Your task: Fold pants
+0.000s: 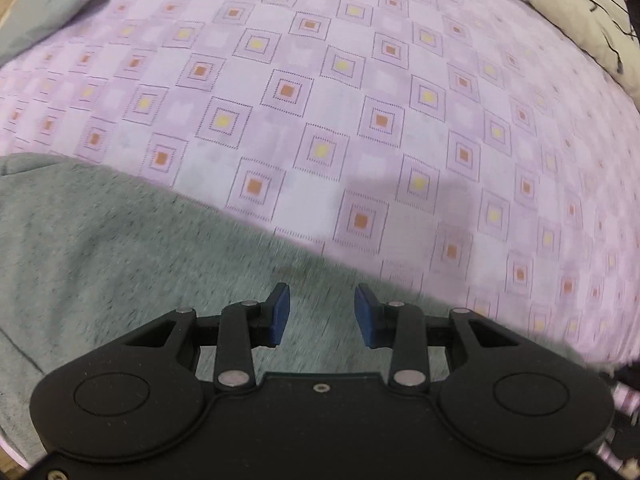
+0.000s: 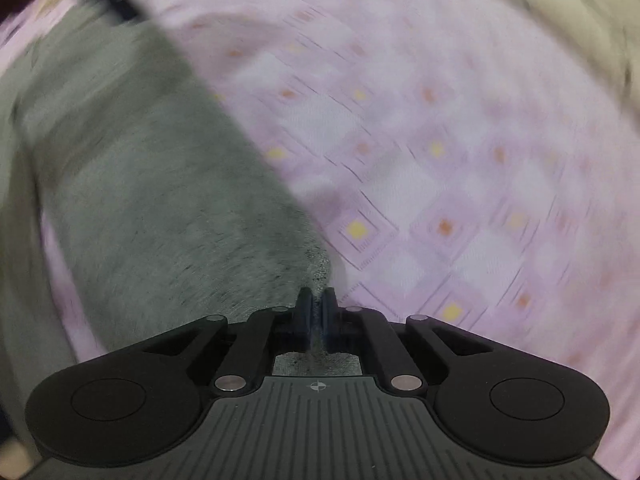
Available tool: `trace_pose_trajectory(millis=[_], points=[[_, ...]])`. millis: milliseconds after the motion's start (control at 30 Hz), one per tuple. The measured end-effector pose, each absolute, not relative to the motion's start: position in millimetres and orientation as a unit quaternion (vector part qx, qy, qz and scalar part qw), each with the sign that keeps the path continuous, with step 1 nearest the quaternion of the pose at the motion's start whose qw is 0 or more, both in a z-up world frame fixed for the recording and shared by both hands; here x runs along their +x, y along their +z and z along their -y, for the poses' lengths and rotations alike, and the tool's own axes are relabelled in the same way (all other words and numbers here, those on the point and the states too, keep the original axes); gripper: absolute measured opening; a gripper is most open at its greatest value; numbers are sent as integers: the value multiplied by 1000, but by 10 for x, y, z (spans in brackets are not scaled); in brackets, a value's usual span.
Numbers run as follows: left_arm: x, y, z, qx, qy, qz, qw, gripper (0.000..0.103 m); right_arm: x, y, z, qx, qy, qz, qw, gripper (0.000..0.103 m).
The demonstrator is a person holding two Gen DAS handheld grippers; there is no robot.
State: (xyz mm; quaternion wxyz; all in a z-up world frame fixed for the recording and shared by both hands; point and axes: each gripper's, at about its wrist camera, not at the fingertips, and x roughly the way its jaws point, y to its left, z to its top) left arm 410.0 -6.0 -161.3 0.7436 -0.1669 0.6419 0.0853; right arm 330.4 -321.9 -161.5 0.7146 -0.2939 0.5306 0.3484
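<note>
Grey pants [image 1: 120, 248] lie on the lilac checked bedsheet [image 1: 360, 80]; pale pillow [image 1: 560, 12] at two o'clock. Left gripper [image 1: 322, 316] fingers released; right gripper [image 2: 318, 312] clenched on the pants' edge.

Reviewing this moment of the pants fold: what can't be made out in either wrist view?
- Pants, left wrist view: lower left edge and the left tool body cut them off; which part this is, unclear.
- Pants, right wrist view: motion blur hides seams and folds.
- Right tool: how much cloth is pinched is hidden by its pads.
- Grey cloth, top left corner: cut off, unidentifiable.
- Sheet: pattern smeared.
</note>
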Motion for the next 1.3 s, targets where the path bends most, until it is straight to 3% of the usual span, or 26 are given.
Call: trace_pose_trajectory(millis=[400, 733, 800, 833, 867, 967, 1100, 1300], points=[[4301, -1784, 3, -200, 97, -661, 717, 46, 2049, -1485, 2940, -461, 407, -398, 680, 5], [4208, -1897, 40, -169, 105, -676, 709, 46, 1924, -1555, 2975, -454, 386, -409, 691, 5], [4229, -1999, 70, -170, 103, -687, 699, 41, 1906, -1534, 2994, -451, 377, -409, 698, 5], [4226, -2045, 80, -173, 101, -692, 694, 17, 1918, -1521, 2997, -446, 370, -413, 703, 5], [4204, -2053, 75, -177, 107, -691, 693, 6, 1938, -1496, 3002, -437, 361, -415, 712, 5], [4006, -1795, 28, -214, 109, -640, 730, 6, 1956, -1399, 3026, -422, 326, -404, 743, 5], [3494, -1187, 129, -178, 78, -578, 793, 5, 1872, -1185, 3130, -374, 280, -398, 790, 6], [2468, -925, 220, -139, 65, -558, 816, 5, 1621, -1177, 3357, -235, 270, -476, 803, 11]])
